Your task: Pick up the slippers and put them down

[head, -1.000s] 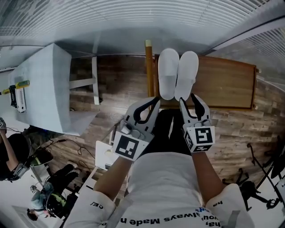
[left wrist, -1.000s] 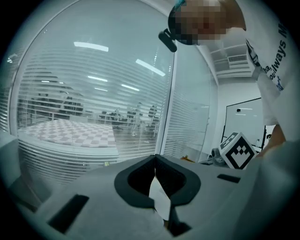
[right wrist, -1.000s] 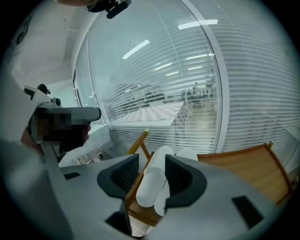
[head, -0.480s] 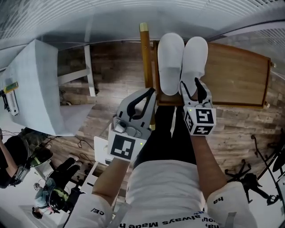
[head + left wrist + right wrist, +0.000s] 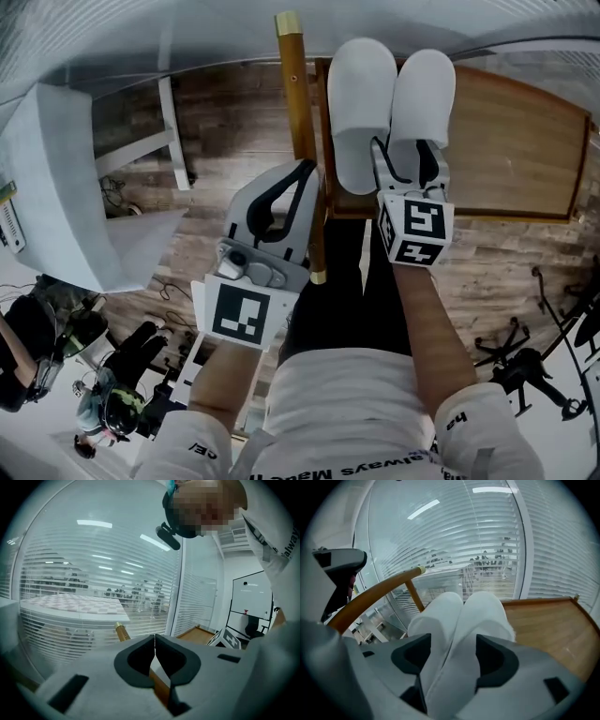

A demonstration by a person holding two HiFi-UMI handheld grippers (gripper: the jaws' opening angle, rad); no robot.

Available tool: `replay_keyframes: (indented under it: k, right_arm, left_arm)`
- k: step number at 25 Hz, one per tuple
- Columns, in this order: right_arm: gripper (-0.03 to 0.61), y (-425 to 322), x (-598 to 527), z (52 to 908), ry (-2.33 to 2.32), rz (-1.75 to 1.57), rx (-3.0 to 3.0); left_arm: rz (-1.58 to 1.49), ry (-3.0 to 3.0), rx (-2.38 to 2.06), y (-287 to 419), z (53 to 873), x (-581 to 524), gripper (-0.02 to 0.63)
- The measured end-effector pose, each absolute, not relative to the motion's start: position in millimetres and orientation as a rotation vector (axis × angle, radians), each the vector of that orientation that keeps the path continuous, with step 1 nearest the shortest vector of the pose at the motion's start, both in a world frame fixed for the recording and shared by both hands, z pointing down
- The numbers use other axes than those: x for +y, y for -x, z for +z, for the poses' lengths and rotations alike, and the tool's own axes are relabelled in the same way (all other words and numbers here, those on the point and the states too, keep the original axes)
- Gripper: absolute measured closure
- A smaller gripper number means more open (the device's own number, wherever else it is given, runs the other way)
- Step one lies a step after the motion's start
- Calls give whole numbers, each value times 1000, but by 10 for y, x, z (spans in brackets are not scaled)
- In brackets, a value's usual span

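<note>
Two white slippers lie side by side, toes pointing away from me, on a wooden platform: the left slipper and the right slipper. My right gripper is at the right slipper's heel. In the right gripper view both slippers run between its jaws, which are opening; the right gripper no longer squeezes them. My left gripper hangs shut and holds nothing, short of the left slipper beside a wooden rail. Its pads meet in the left gripper view.
The wooden rail with a brass-coloured tip borders the platform's left side. A white table stands to the left over wood flooring. Glass walls with blinds close off the far side. Cables and gear lie at lower left, and a tripod at lower right.
Both grippers have sunk toward the platform. The left gripper has drawn back from the left slipper's heel. The right gripper's jaws have spread wider around the slippers.
</note>
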State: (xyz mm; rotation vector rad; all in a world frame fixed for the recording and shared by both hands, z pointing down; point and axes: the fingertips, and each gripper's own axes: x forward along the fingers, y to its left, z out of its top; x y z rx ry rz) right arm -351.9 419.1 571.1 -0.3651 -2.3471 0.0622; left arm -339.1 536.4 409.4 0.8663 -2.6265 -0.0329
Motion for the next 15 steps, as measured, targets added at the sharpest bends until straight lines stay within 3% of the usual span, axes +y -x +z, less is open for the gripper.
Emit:
replay_keyframes:
  k: [15]
  right_arm:
    - [310, 3955, 4199, 5724, 225, 25, -2451]
  left_arm:
    - [-43, -905, -2620, 3536, 4138, 5392, 601]
